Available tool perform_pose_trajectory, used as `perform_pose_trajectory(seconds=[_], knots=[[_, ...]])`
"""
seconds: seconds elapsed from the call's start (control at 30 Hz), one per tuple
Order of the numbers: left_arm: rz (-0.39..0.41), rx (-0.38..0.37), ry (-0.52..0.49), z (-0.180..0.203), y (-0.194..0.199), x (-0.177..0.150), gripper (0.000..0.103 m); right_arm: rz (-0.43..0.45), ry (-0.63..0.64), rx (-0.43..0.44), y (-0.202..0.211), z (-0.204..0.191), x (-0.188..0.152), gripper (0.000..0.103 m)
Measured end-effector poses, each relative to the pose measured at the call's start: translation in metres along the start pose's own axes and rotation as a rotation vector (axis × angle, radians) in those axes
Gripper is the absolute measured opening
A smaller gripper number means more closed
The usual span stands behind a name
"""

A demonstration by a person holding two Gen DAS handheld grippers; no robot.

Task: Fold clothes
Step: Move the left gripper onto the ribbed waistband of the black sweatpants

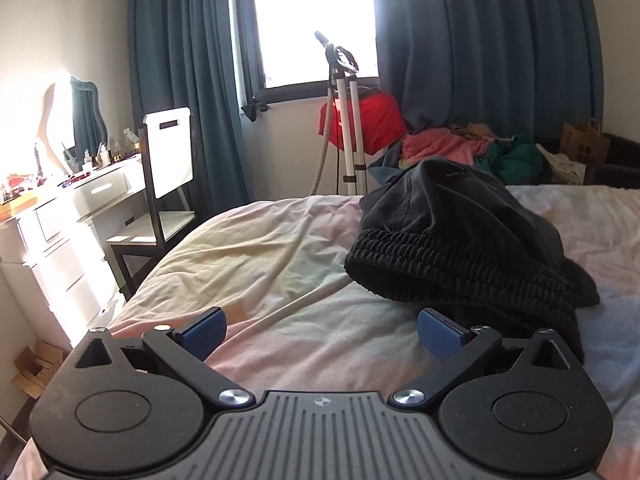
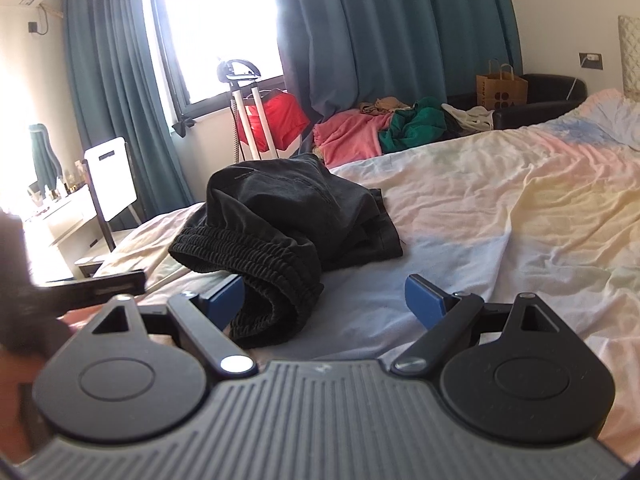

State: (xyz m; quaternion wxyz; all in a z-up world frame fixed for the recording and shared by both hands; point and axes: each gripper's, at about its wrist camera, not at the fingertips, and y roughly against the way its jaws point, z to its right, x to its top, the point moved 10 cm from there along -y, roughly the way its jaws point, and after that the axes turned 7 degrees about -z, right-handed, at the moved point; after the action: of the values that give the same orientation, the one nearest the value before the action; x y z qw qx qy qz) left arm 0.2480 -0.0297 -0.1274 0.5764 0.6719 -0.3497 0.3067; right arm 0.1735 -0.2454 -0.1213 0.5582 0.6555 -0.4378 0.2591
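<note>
Item: one crumpled black cotton garment with a ribbed elastic waistband (image 1: 460, 248), apparently shorts or trousers. We find it heaped on the pale pastel tie-dyed bed sheet (image 1: 260, 248), waistband toward us and slumped over itself, legs bunched behind. We judge it dropped there unsorted, since no edge lies flat or aligned; folding has not begun.

Left gripper (image 1: 322, 334): blue-padded jaws spread wide, holding nothing, low over the sheet just left of the waistband's near end, seemingly staged to take that edge.

Right gripper (image 2: 324, 300): jaws likewise wide and empty, but a near loop of the waistband (image 2: 272, 312) lies between them beside the left pad. We take this as lined up for a pinch.

Beyond the bed's far edge: a loose pile of pink, green and tan clothing (image 2: 380, 128), presumably waiting its turn.
</note>
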Motion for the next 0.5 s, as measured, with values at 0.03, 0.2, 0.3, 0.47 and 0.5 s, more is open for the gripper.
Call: perform_pose_trajectory(seconds=[0.03,0.2,0.3,0.47,0.5], knots=[[-0.007,0.006,-0.017,0.006,-0.018,0.001,0.101,-0.003,-0.007,-0.001,-0.002,0.003,0.0,0.089],[-0.045,0.067,-0.083,0.028,-0.099,0.0,0.092,-0.012,-0.125,-0.039,-0.02,0.044,0.006,0.089],[-0.029,0.003,-0.022,0.032,-0.126,0.01,0.085,-0.036,-0.171,-0.081,-0.039,0.068,0.003,0.089],[0.086,-0.204,0.049,0.036,-0.118,0.024,0.078,-0.097,-0.21,-0.099,-0.073,0.079,-0.007,0.089],[0.093,-0.224,0.038,0.037,-0.116,0.023,0.084,-0.106,-0.213,-0.097,-0.078,0.078,-0.008,0.089]])
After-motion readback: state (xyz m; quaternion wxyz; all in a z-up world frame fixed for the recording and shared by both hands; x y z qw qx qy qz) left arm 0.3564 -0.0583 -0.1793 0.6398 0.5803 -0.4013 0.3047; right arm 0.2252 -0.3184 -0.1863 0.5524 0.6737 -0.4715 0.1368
